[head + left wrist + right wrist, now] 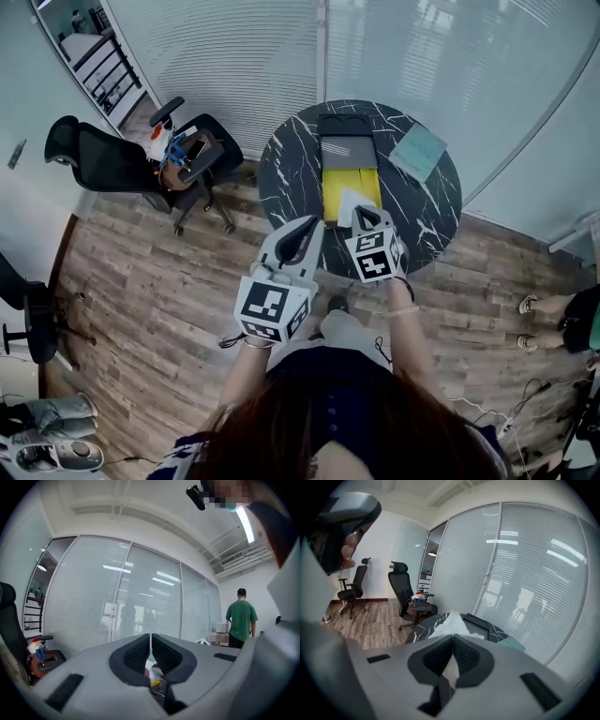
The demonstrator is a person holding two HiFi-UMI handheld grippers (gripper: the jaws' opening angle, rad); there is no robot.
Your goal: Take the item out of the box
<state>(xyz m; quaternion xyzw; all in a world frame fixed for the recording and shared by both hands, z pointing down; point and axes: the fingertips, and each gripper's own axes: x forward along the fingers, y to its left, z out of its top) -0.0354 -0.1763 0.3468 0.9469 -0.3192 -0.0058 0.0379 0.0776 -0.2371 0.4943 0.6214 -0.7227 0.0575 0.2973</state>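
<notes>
1. Setup: a round dark marble table [431,216] carries an open box [334,187] with a yellow inside. Its grey lid [347,150] is laid back on the far side. A teal pad [419,150] lies right of the box, apart from it.
2. Right tongs [361,217]: pressed together on the item [349,202], a thin white piece that looks like paper or film. In the right gripper view the item [452,623] stands up past the tips of the right tongs [453,637] and also shows below them, so it is pinched at mid-sheet.
3. Item position: at the near end of the box, over the yellow inside. I cannot tell whether its far edge is clear of the box or resting in it.
4. Left tongs [312,223]: raised left of the box, touching nothing. In the left gripper view the left tongs [150,637] are pressed together, and I see nothing gripped between them.
5. Judgement: the take-out is part done. The item is gripped but not shown clear of the box.
6. Risks:
   - The item looks thin and limp, so it could slide out of the pinch or tear if pulled fast.
   - Nothing holds the box down, so a snag on its wall could drag it toward the near edge of the table.
   - The two tongs are close together, so a sideways swing could knock them.
</notes>
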